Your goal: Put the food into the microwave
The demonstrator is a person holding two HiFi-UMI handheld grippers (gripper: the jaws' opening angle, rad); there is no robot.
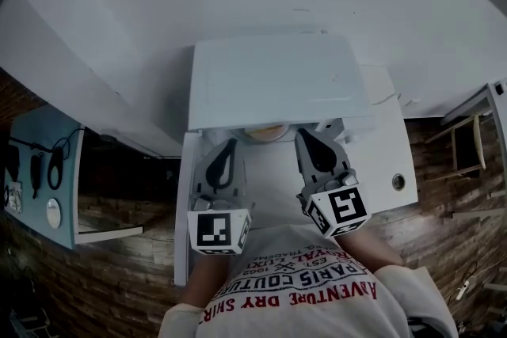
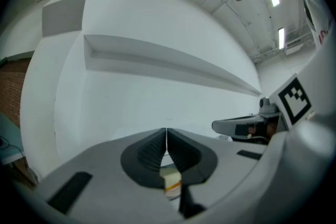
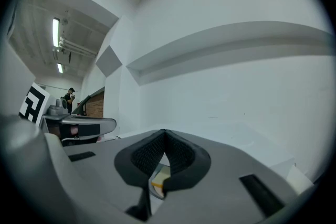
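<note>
i see the left gripper (image 2: 166, 136) and the right gripper (image 3: 165, 136) both with jaws clenched tip to tip. the food (image 1: 266, 132), maybe in a pale dish, shows between them, at the front edge of the white microwave (image 1: 277, 79).

The head camera looked steeply down from above, close over the left gripper (image 1: 230, 143) and the right gripper (image 1: 305, 134). Each gripper camera sat just behind its own jaws and faced level toward a white wall (image 2: 157, 92). Each gripper view also caught the other gripper at its inner edge.
</note>
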